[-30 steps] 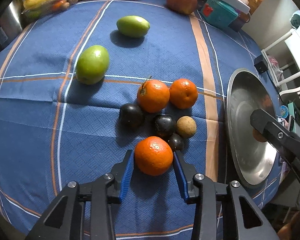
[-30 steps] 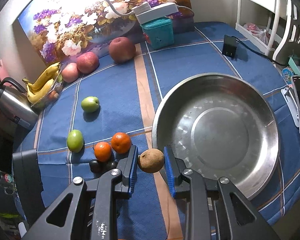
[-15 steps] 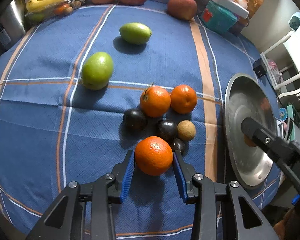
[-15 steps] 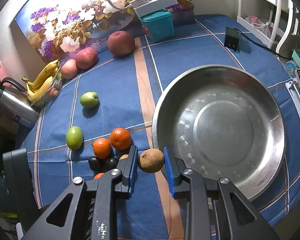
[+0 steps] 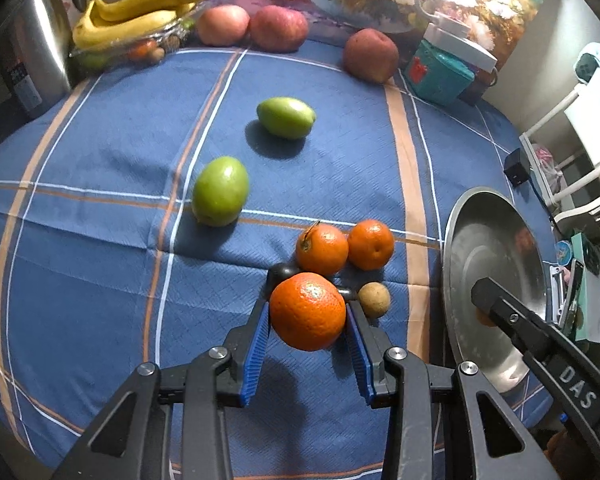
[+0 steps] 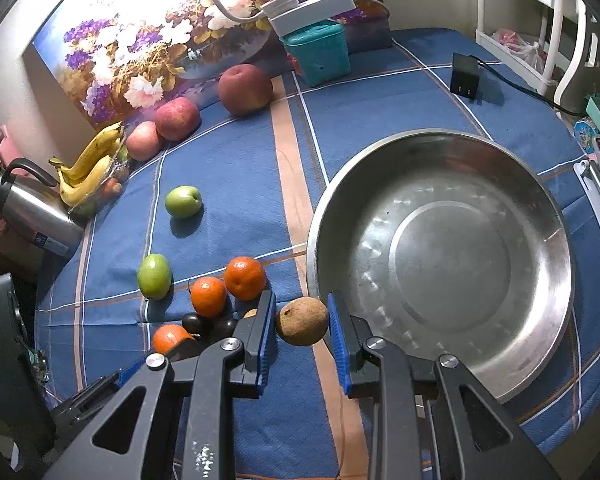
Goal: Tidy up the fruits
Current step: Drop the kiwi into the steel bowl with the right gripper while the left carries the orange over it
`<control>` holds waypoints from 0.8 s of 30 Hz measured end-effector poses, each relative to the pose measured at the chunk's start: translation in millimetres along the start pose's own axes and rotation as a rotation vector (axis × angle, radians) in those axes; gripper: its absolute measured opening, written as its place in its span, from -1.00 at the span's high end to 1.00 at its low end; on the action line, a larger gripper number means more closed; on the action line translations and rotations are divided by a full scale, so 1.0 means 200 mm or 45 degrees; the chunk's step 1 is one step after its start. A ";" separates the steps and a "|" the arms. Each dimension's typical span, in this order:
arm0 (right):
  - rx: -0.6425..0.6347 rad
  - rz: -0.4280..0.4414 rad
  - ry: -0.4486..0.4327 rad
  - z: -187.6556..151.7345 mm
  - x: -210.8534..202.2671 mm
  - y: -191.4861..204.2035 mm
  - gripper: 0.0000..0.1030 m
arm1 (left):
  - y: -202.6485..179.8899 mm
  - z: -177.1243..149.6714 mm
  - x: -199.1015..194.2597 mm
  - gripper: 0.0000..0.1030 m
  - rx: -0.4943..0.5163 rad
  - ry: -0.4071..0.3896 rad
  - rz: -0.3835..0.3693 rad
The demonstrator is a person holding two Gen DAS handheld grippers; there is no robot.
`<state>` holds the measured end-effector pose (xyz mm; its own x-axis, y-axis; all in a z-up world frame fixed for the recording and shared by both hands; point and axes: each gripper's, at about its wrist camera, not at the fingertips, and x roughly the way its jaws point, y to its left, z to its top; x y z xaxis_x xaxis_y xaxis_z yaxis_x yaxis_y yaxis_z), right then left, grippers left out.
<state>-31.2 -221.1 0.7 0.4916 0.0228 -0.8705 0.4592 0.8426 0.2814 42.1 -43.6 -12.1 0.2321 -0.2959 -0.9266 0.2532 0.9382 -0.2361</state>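
Your left tongs are clamped on a large orange, its blue pads pressing both sides, and the fruit hangs above the blue plaid cloth of the desk. Just behind it lie two smaller oranges, touching each other, with dark plums partly hidden and one small brown fruit beside them. Two green fruits sit well apart toward the middle of the desk.

Your right tongs are clamped on a round brown fruit, held just beside the near rim of a wide steel bowl that stands toward the desk's right edge. The letters "DAS" show in white on the right tool's arm in the left view.

Along the far edge stand three red apples, bananas, a steel kettle and a teal box.
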 end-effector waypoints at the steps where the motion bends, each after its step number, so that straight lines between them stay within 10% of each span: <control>1: 0.003 0.001 0.001 0.00 0.00 0.00 0.47 | -0.02 0.00 0.00 0.21 0.010 -0.004 0.005; 24: 0.268 -0.284 -0.040 0.06 -0.05 -0.46 0.46 | -0.65 0.06 0.13 0.21 0.364 0.011 -0.028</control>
<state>-70.0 -305.5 -11.2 0.3827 -0.1693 -0.9082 0.7000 0.6947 0.1654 26.9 -174.4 -1.2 0.2159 -0.3131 -0.9249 0.5132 0.8422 -0.1653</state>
